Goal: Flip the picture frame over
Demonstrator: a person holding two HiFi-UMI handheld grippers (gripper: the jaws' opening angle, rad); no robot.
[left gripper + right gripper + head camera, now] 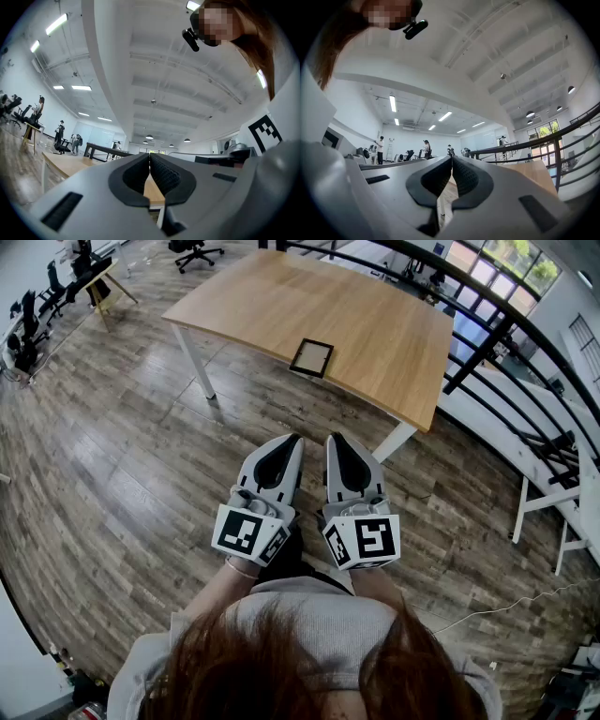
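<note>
A small black picture frame lies flat near the front edge of a light wooden table, some way ahead of me. Both grippers are held close to my body, side by side over the floor, well short of the table. The left gripper is shut with nothing between its pads. Beside it, the right gripper is also shut and empty. Both gripper views look slightly upward at the ceiling, and the frame does not show in them.
The table stands on white legs on a wood-plank floor. A black railing runs along the right behind it. A second white table is at the far right. Office chairs and several people are far off.
</note>
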